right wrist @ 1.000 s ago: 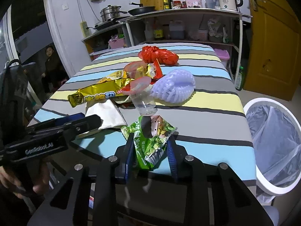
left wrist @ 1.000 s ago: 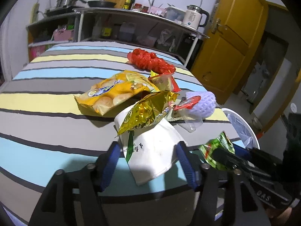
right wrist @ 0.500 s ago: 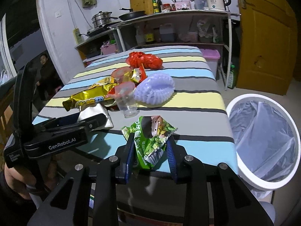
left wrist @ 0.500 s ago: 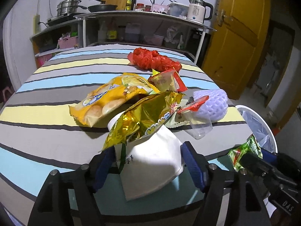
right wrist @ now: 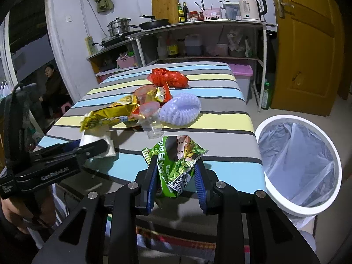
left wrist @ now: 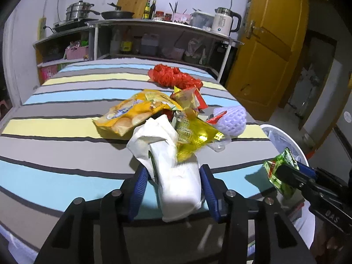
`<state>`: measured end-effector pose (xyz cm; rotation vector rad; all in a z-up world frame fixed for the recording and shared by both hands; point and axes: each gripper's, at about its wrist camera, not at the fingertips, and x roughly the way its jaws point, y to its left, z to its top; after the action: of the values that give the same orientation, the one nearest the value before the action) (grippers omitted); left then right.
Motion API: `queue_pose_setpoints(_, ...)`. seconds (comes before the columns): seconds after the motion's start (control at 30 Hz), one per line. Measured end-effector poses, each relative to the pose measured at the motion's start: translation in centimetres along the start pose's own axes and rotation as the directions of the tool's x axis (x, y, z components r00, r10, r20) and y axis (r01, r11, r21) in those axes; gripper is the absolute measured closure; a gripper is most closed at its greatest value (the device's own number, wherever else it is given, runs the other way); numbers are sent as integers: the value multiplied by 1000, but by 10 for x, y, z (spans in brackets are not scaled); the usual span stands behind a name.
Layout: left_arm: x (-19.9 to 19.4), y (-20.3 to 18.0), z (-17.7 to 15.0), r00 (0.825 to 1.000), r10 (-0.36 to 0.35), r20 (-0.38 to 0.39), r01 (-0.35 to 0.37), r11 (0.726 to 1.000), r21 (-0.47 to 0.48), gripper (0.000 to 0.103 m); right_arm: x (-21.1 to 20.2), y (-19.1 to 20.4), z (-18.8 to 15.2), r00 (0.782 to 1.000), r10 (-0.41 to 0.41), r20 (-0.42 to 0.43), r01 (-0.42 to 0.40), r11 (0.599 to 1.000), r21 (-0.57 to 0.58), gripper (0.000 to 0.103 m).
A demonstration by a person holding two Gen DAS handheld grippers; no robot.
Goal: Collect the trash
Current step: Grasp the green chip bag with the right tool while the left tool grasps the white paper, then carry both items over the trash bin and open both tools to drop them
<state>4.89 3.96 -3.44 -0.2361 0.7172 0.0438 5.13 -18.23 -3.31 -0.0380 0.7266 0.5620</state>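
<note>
My left gripper (left wrist: 173, 184) is shut on a white paper bag (left wrist: 176, 176) and lifts it, with a gold wrapper (left wrist: 193, 134) draped over it. My right gripper (right wrist: 177, 176) is shut on a green snack wrapper (right wrist: 176, 158), held at the table's near edge; the wrapper also shows in the left wrist view (left wrist: 280, 171). A white trash bin (right wrist: 297, 165) with a clear liner stands on the floor to the right of the table. Trash on the table: a yellow chip bag (left wrist: 129, 112), a purple foam net (right wrist: 180, 110), a clear cup (right wrist: 151, 125), a red bag (right wrist: 169, 78).
The striped table (right wrist: 220, 118) holds the trash pile at its middle. Kitchen shelves (right wrist: 198, 41) with pots and a kettle stand behind it. A yellow door (right wrist: 305, 44) is at the right. A person (right wrist: 51, 83) sits at the far left.
My left gripper has closed on the white paper bag and raised it, crumpling it and tipping the gold wrapper. My right gripper has carried the green wrapper back and nearer the bin.
</note>
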Motion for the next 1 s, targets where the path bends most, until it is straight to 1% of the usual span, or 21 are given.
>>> queue_pose_setpoints(0.23, -29, 5, 6, 998, 11, 58, -11, 1000, -3, 55, -12, 4, 3, 999, 2, 32, -1, 1000, -11, 71)
queue_pose_setpoints(0.5, -46, -9, 18, 994, -16, 106, 13, 999, 29, 55, -27, -3, 6, 998, -17, 68, 17, 1000, -3, 71)
queue_pose_setpoints(0.7, -55, -17, 29, 990, -19, 140, 13, 999, 45, 55, -38, -13, 9, 995, -41, 94, 40, 999, 18, 71)
queue_pose_setpoints(0.87, -52, -37, 38, 988, -66, 140, 54, 995, 83, 55, -43, -28, 12, 992, -64, 106, 60, 997, 42, 71)
queue_pose_setpoints(1.0, -39, -62, 43, 986, -121, 119, 106, 986, 125, 55, -48, -41, 11, 989, -92, 114, 86, 994, 62, 71)
